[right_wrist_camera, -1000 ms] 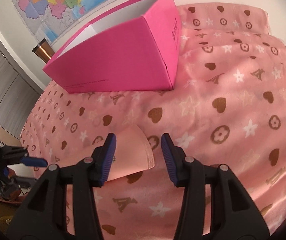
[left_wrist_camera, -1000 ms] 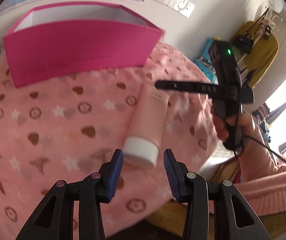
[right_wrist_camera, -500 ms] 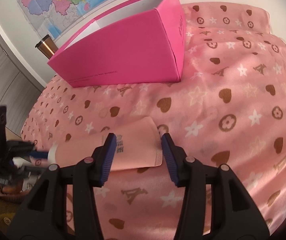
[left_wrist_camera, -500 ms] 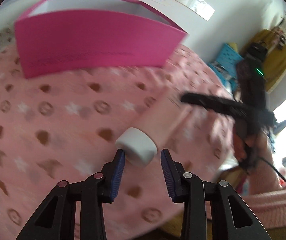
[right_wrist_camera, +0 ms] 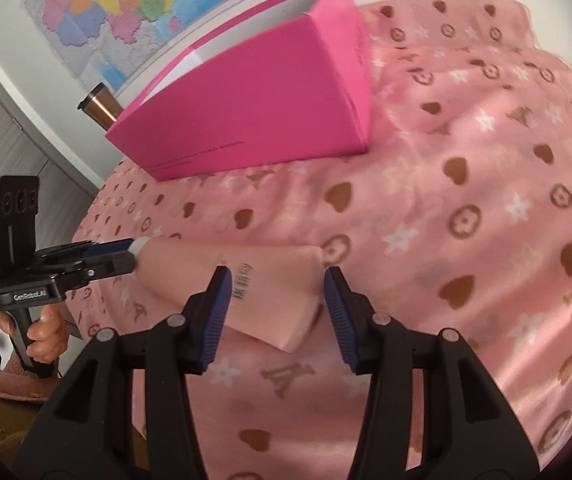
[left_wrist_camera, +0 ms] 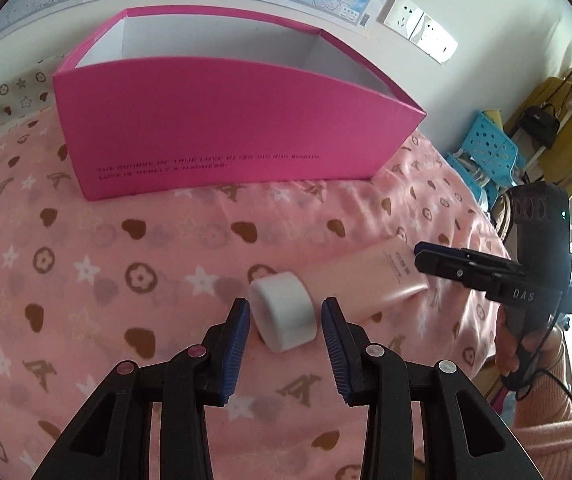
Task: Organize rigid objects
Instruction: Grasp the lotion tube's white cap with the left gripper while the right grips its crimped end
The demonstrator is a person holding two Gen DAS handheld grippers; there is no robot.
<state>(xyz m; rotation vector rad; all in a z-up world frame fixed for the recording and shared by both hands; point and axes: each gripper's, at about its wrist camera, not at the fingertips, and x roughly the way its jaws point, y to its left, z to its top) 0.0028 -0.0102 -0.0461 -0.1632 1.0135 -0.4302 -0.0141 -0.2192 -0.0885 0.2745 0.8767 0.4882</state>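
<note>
A pink tube with a white cap (left_wrist_camera: 282, 316) lies on the pink patterned cloth (left_wrist_camera: 86, 280). My left gripper (left_wrist_camera: 285, 316) is open with its blue pads on either side of the cap. My right gripper (right_wrist_camera: 277, 292) is open around the tube's flat crimped end (right_wrist_camera: 278, 300). The right gripper also shows in the left wrist view (left_wrist_camera: 437, 254), at the tube's far end. The left gripper shows in the right wrist view (right_wrist_camera: 126, 254) at the cap. An open magenta box (left_wrist_camera: 226, 136) stands behind the tube, empty as far as I can see.
A copper tumbler (right_wrist_camera: 100, 106) stands behind the box. A map (right_wrist_camera: 126, 8) and wall sockets (left_wrist_camera: 419, 26) are on the wall. A blue crate (left_wrist_camera: 485, 152) and hanging clothes (left_wrist_camera: 557, 136) are beyond the table's right edge.
The left gripper moved forward so the white cap now sits between its pads. The tube has turned on the cloth. The right gripper came closer around the crimped end.
</note>
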